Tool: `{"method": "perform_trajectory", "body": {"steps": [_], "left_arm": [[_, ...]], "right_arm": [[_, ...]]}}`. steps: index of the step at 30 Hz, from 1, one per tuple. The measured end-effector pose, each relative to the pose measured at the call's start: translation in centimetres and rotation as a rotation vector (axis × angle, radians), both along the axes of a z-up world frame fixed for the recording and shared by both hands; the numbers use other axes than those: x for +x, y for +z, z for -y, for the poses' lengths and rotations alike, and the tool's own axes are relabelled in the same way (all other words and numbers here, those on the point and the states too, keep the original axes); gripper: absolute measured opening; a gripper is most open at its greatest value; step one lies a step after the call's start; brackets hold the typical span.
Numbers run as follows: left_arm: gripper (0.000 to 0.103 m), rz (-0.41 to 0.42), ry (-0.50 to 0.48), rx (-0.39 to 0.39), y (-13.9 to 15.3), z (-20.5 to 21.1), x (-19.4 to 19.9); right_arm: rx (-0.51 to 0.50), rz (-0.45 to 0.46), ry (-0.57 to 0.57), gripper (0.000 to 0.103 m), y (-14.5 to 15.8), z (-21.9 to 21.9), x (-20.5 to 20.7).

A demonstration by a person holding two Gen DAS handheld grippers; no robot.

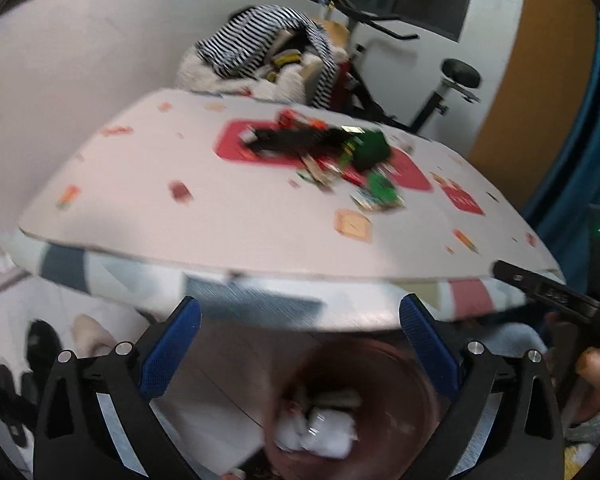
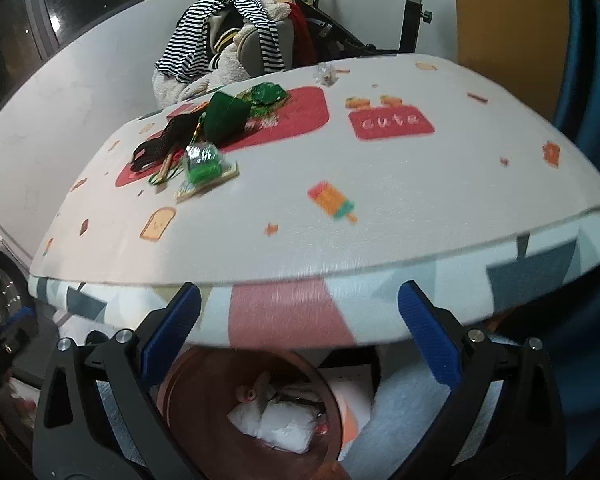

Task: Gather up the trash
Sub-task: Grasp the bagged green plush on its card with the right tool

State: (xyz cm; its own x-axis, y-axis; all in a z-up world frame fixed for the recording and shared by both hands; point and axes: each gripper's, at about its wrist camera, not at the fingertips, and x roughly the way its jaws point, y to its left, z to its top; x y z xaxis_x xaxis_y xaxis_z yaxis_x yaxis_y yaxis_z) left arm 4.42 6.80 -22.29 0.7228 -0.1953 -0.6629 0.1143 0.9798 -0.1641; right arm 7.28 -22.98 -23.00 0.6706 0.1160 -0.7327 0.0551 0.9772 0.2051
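Note:
A brown round trash bin (image 1: 360,412) stands on the floor below the table's front edge, with crumpled white paper (image 1: 320,436) inside; it also shows in the right wrist view (image 2: 252,408). My left gripper (image 1: 300,328) is open and empty above the bin. My right gripper (image 2: 300,316) is open and empty above the bin too. On the table (image 2: 380,232) lies a pile of green wrappers (image 2: 204,160), a dark green bag (image 2: 224,118) and a black mesh item (image 2: 160,144). The same pile shows in the left wrist view (image 1: 356,164). A small clear wrapper (image 2: 326,74) lies near the far edge.
The tablecloth has printed red patches and cartoon food. A chair draped with a striped shirt (image 2: 216,32) stands behind the table. An exercise bike (image 1: 400,76) is at the back. The right gripper's body (image 1: 548,292) shows at the right in the left wrist view.

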Motion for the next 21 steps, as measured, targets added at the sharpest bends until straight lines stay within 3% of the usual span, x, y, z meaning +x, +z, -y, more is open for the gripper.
{"method": "perform_trajectory", "body": {"steps": [5,8,16,21], "left_arm": [[0.097,0.093,0.072,0.027,2.7,-2.1,1.4],[0.097,0.109,0.092,0.007,3.9,-3.2,2.5],[0.097,0.148,0.054,0.023,5.2,-3.7,4.3],[0.097,0.08,0.035,0.041,3.7,-3.8,6.5]], "right_arm": [[-0.017,0.089,0.076,0.097,1.8,-0.6,2.0],[-0.053,0.146,0.107,0.097,2.5,-1.5,3.4],[-0.139,0.025,0.235,0.097,2.3,-4.0,8.7],[-0.135,0.016,0.29,0.097,1.1,-5.1,11.7]]}}
